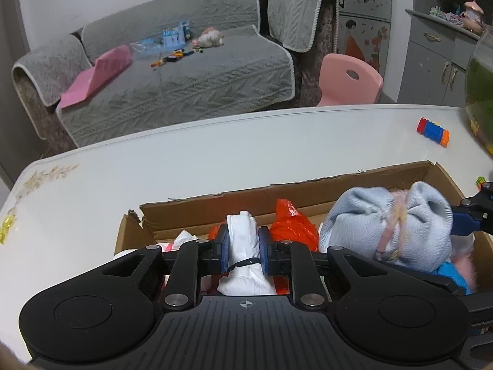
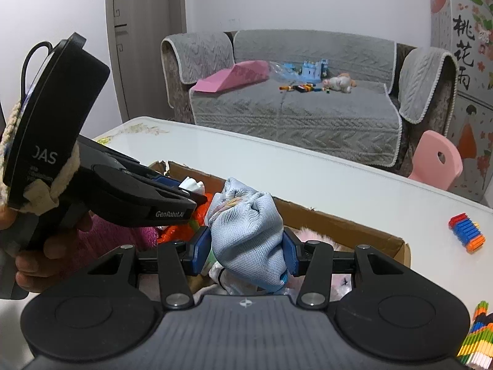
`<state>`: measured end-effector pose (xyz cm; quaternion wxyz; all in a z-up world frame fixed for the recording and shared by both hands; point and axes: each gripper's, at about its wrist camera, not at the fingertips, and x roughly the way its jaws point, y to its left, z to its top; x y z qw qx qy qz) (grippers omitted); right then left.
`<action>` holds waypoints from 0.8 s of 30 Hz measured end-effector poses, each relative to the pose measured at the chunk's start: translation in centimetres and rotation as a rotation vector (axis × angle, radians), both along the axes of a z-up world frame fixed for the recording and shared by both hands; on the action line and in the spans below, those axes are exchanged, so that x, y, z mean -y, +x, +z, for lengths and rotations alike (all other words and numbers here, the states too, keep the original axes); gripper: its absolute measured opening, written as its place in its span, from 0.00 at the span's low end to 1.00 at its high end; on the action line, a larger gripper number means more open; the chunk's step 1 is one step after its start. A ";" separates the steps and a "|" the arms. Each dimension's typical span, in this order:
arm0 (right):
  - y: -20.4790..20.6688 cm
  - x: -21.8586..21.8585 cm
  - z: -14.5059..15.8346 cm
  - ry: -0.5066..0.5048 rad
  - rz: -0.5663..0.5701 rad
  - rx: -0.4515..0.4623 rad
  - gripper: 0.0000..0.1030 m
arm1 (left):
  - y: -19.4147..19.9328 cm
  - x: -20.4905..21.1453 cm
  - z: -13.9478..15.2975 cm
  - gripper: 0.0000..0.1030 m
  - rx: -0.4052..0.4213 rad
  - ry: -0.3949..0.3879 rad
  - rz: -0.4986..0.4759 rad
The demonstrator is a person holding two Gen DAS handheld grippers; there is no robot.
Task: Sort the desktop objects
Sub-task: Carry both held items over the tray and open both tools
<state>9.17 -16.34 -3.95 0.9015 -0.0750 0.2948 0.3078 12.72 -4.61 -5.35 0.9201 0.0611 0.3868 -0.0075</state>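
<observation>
Room: behind my white table (image 1: 215,154) stands a grey-covered sofa (image 1: 185,71) strewn with toys, with a pink chair (image 1: 348,77) to its right.
Table, left: bare white top with a gold leaf print near the corner.
Cardboard box (image 1: 308,185): open, sitting on the table right under both my claws; it already holds an orange plastic bag (image 1: 292,228) and other soft things.
Left gripper (image 1: 243,248): my blue pads are clamped on a white cloth bundle (image 1: 243,246), tied with a dark cord, and it hangs just above the box contents.
Right gripper (image 2: 246,251): clamped on a light-blue knit bundle (image 2: 249,240), which is tied with pinkish yarn and hangs over the right half of the box.
Table, right: a block of coloured bricks (image 1: 433,131) lies well apart from the box, not yet sorted; more striped bricks (image 2: 476,339) sit at the right edge in my right view.
Step in hand: I judge I am lowering both bundles into the box.
How to do it well: I should set each bundle down into a free spot, white one left of the orange bag, blue one right, and let go only once it rests on what lies below, so nothing rolls over the low torn rim.
Risk: my two claws are near each other; I should keep them apart as I let go.
</observation>
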 end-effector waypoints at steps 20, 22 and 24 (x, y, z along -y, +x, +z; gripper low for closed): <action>-1.8 1.6 2.6 0.034 -0.040 0.073 0.56 | -4.3 0.8 4.3 0.82 0.137 -0.011 0.004; -2.5 2.1 3.2 0.045 -0.043 0.089 0.56 | -5.5 1.1 5.2 0.82 0.155 -0.014 -0.011; -3.5 2.7 3.9 0.060 -0.048 0.106 0.56 | -7.1 1.5 5.8 0.84 0.175 -0.013 -0.023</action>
